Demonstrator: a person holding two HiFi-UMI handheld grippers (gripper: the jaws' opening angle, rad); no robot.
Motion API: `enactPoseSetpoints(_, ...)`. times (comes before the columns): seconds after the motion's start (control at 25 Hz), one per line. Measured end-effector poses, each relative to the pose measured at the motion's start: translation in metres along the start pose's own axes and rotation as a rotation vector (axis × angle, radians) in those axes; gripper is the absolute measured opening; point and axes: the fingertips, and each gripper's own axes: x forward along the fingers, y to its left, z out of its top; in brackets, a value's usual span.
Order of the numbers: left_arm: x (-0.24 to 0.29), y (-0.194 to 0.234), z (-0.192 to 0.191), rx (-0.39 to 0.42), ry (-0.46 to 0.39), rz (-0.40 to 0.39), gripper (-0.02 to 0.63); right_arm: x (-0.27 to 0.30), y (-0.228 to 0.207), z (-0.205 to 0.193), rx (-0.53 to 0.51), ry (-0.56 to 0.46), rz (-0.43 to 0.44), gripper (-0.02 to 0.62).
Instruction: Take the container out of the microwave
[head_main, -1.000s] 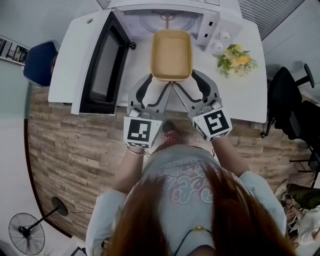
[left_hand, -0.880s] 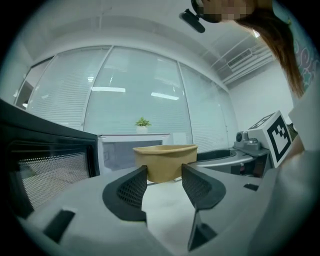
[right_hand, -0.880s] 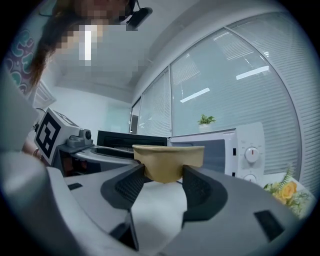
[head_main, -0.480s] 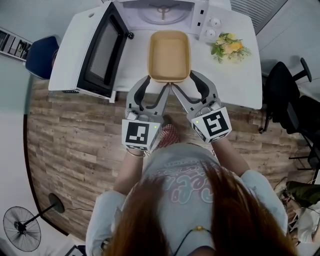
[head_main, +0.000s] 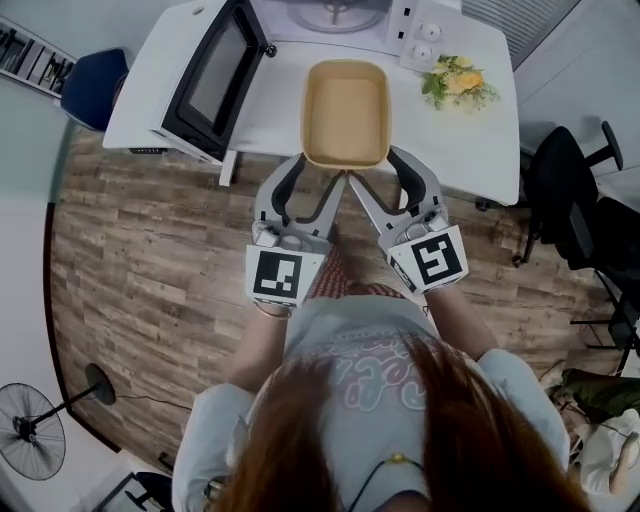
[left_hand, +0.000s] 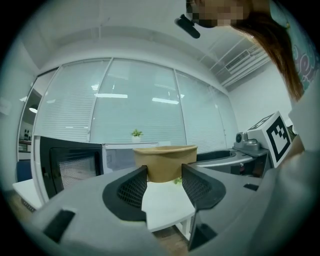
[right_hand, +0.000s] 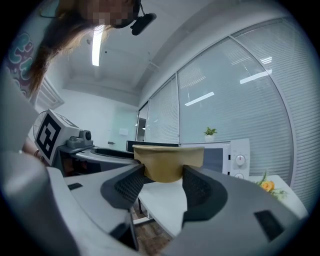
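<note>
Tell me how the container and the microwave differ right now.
The container is tan; the microwave is white. The container is a small open-topped tub; the microwave is a far larger box, its door swung wide. The container is held at its near end by the left gripper and right gripper; the microwave stands on the table. Both are open.

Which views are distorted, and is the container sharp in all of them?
Head view: mild bending at the edges, container sharp, light even. Left gripper view: strong fisheye with a black round border; lamps reflect in the glass wall. Right gripper view: same fisheye; container sharp.
</note>
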Motion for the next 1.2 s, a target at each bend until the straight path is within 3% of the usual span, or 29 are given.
enactPoseSetpoints(0.36,-0.027,-0.018,0.024,-0.015,-0.057,-0.037,0.215,-0.028,0.019,0.023,-0.039,-0.014,-0.043,0.23)
enactPoseSetpoints(0.52,-0.047,-0.022,0.03,-0.006,-0.085,-0.076,0.215,-0.038,0.037,0.037,-0.074,-0.067,-0.077,0.23)
enactPoseSetpoints(1.2,-0.201,-0.029,-0.007,-0.037,-0.05,-0.23,0.215,-0.089,0.191,0.012,-0.053,-0.012,-0.223,0.229)
